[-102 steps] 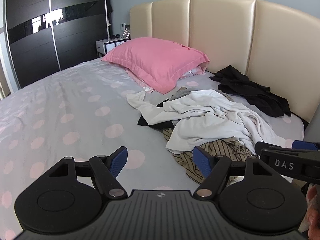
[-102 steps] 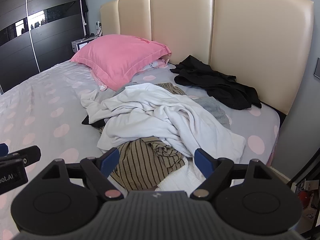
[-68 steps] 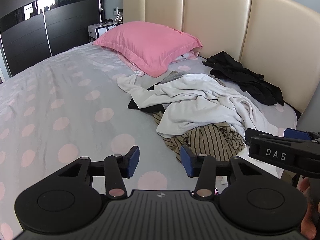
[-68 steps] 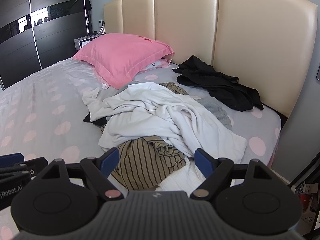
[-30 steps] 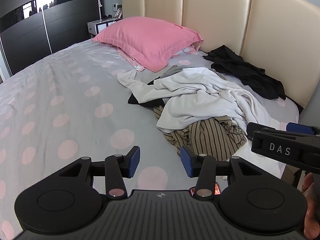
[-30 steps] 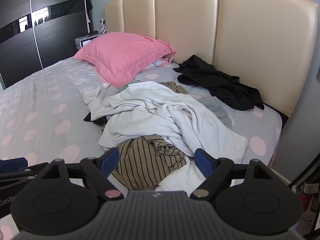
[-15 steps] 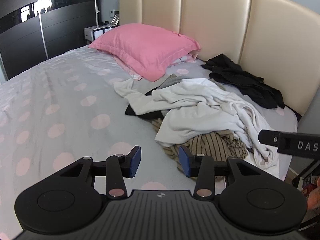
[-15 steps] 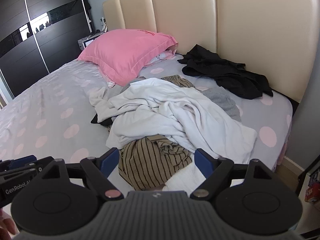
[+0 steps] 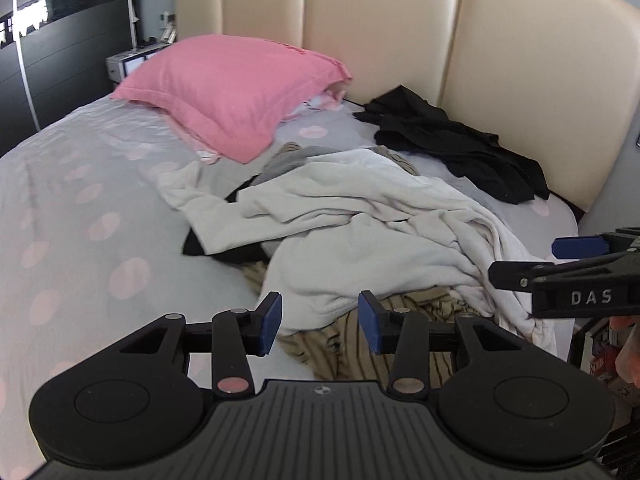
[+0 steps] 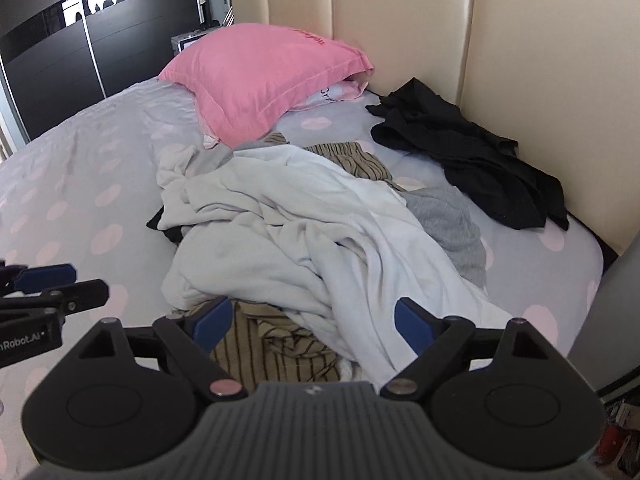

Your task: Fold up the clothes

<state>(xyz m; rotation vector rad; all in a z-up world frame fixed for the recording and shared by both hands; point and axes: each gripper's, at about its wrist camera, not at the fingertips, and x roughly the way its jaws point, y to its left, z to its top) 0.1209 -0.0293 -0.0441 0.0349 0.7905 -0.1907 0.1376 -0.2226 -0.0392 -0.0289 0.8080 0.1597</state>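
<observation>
White, rumpled cotton-looking garment [image 10: 288, 236] lies on top of the clothes heap, near the right edge of the bed towards the headboard end. It drapes over a tan, dark-striped garment [image 10: 276, 344] at the near side, a grey knit piece [image 10: 452, 216] at the far right and a scrap of black cloth [image 9: 208, 246] peeping out on the left. It looks light and limp, likely to sag and drag its neighbours along if lifted from the middle; a hem or shoulder edge, such as the loose flap at the left of the heap, is probably the better place to pinch. A separate black garment [image 10: 472, 156] lies crumpled against the cream padded headboard [image 10: 400, 32], apart from the heap.

Left gripper [image 9: 319, 323] hovers above the near edge of the heap, jaws moderately apart and empty. Right gripper [image 10: 312, 322] hovers over the striped garment, jaws wide and empty.

Beyond, a pink pillow [image 9: 236, 88] rests at the head of the grey, pink-dotted sheet [image 9: 80, 216].
</observation>
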